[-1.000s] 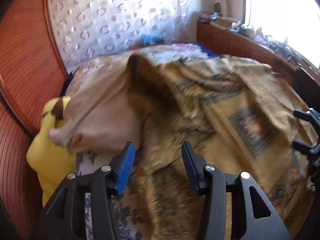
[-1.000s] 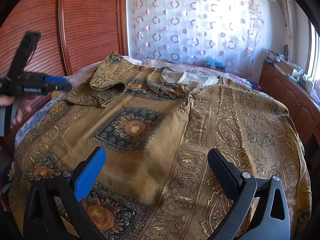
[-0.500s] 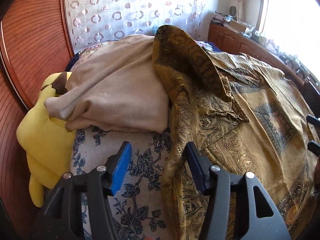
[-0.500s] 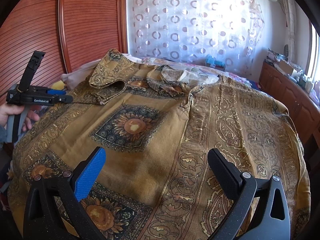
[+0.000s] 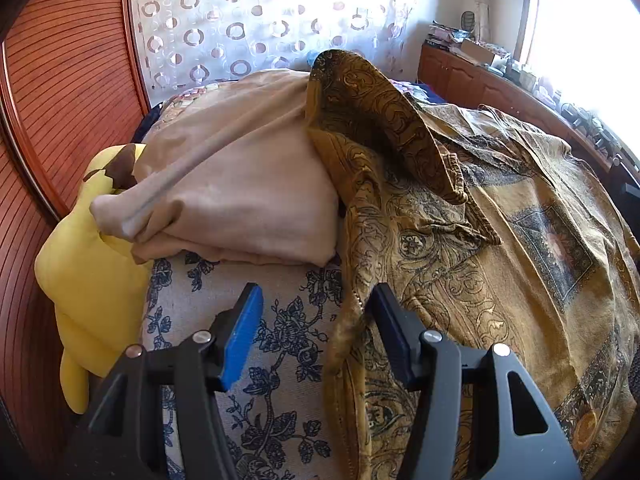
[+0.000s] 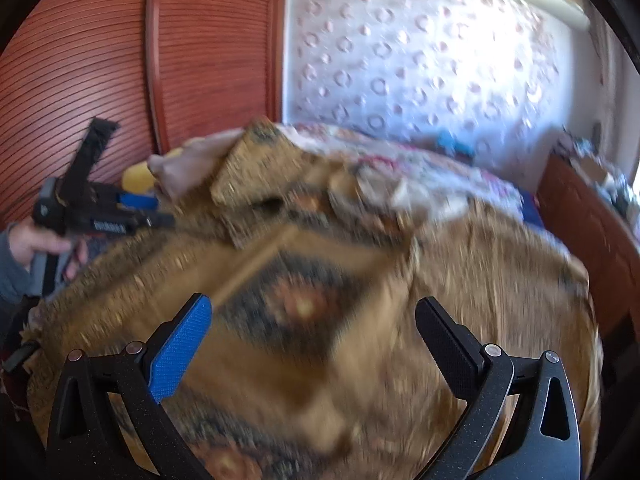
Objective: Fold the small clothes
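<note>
A golden-brown patterned shirt (image 5: 500,248) lies spread front-up on the bed, blurred in the right wrist view (image 6: 360,280). One sleeve (image 5: 380,128) is folded in over the chest and stands up in a hump. My left gripper (image 5: 316,326) is open low over the shirt's side edge. That hem (image 5: 344,332) hangs between the jaws beside the dark finger, and no pad presses it. A hand (image 6: 32,240) holds the left gripper (image 6: 156,216) at the shirt's left edge. My right gripper (image 6: 312,328) hovers wide open over the shirt's lower front, with nothing between its pads.
A folded beige cloth (image 5: 240,184) lies by the shirt, with a yellow plush toy (image 5: 88,272) behind it against the ribbed wood wall (image 5: 60,80). Blue-flowered bed sheet (image 5: 276,320) shows under my left gripper. A wooden sideboard (image 5: 480,76) with clutter runs along the right.
The left gripper has sunk to the shirt's side edge, its jaws a little wider, and the sleeve now lies folded over the chest. The right gripper is rising; its view has gone blurry.
</note>
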Action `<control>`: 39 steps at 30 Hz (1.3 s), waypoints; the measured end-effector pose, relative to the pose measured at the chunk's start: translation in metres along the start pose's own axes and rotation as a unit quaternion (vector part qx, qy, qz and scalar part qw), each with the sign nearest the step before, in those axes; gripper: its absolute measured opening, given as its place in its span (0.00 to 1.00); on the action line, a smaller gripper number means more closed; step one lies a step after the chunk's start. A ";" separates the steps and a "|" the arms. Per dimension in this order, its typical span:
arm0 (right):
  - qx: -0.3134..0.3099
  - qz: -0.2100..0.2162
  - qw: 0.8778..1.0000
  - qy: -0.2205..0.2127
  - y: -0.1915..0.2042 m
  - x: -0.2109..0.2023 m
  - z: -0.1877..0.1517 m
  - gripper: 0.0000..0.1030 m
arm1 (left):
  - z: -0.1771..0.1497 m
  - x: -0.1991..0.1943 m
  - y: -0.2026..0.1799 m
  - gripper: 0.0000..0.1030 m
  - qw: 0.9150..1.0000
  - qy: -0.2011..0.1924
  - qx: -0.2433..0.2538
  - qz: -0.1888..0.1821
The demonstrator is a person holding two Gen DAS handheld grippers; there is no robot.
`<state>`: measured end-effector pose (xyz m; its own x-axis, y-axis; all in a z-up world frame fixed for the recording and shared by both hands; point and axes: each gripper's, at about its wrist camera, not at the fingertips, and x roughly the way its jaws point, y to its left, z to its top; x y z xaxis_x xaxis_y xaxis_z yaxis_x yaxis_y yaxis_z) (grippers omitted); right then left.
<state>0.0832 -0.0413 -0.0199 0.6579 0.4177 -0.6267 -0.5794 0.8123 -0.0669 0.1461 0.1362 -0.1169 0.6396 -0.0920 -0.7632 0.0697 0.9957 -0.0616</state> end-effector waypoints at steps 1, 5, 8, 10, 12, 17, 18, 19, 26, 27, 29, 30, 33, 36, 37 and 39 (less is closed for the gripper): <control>-0.008 0.005 1.000 -0.003 0.002 0.004 0.009 1.00 | 0.000 0.000 0.000 0.55 1.000 0.000 0.000 0.000; -0.037 0.024 0.999 -0.001 0.013 0.032 0.039 1.00 | 0.000 0.000 0.000 0.55 1.000 0.000 -0.003 0.000; -0.070 0.037 0.997 0.018 0.027 0.068 0.057 1.00 | 0.000 0.001 0.001 0.56 1.000 0.000 -0.005 -0.001; -0.081 0.047 0.995 0.034 0.035 0.090 0.063 1.00 | -0.001 0.001 0.000 0.56 1.000 -0.001 -0.006 -0.001; -0.087 0.054 0.993 0.051 0.042 0.111 0.068 1.00 | -0.002 0.001 0.000 0.56 1.000 -0.001 -0.005 0.000; -0.100 0.057 0.990 0.085 0.055 0.154 0.074 1.00 | -0.003 0.001 -0.001 0.56 1.000 -0.002 -0.005 0.000; -0.102 0.057 0.989 0.091 0.057 0.161 0.075 1.00 | -0.003 0.001 -0.001 0.56 1.000 -0.002 -0.006 0.000; -0.105 0.055 0.988 0.096 0.058 0.167 0.077 1.00 | -0.003 0.001 -0.001 0.56 1.000 -0.002 -0.006 0.000; -0.064 -0.042 0.994 0.080 0.033 0.191 0.102 0.97 | -0.003 0.001 -0.001 0.56 1.000 -0.002 -0.007 -0.001; -0.050 -0.073 0.993 0.074 0.023 0.193 0.107 0.97 | -0.003 0.001 -0.001 0.56 1.000 -0.002 -0.007 -0.001; -0.024 -0.110 0.992 0.065 0.001 0.193 0.113 0.97 | -0.003 0.001 -0.001 0.56 1.000 -0.002 -0.006 0.000; -0.017 -0.121 0.991 0.063 -0.008 0.191 0.114 0.97 | -0.003 0.001 -0.001 0.56 1.000 -0.002 -0.006 0.000; -0.008 -0.125 0.990 0.061 -0.028 0.186 0.118 0.97 | -0.003 0.001 -0.001 0.56 1.000 -0.002 -0.006 0.000; 0.000 -0.100 0.994 0.047 -0.037 0.170 0.118 0.97 | -0.003 0.001 -0.001 0.57 1.000 -0.002 -0.006 0.000; 0.003 -0.087 0.995 0.043 -0.038 0.165 0.119 0.97 | -0.003 0.001 -0.001 0.57 1.000 -0.002 -0.006 0.000; 0.009 -0.063 0.997 0.035 -0.038 0.154 0.116 0.97 | -0.003 0.001 -0.001 0.57 1.000 -0.002 -0.006 0.001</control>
<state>0.2621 0.0392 -0.0237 0.6898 0.2827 -0.6665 -0.4849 0.8640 -0.1354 0.1446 0.1356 -0.1193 0.6432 -0.0906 -0.7603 0.0593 0.9959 -0.0685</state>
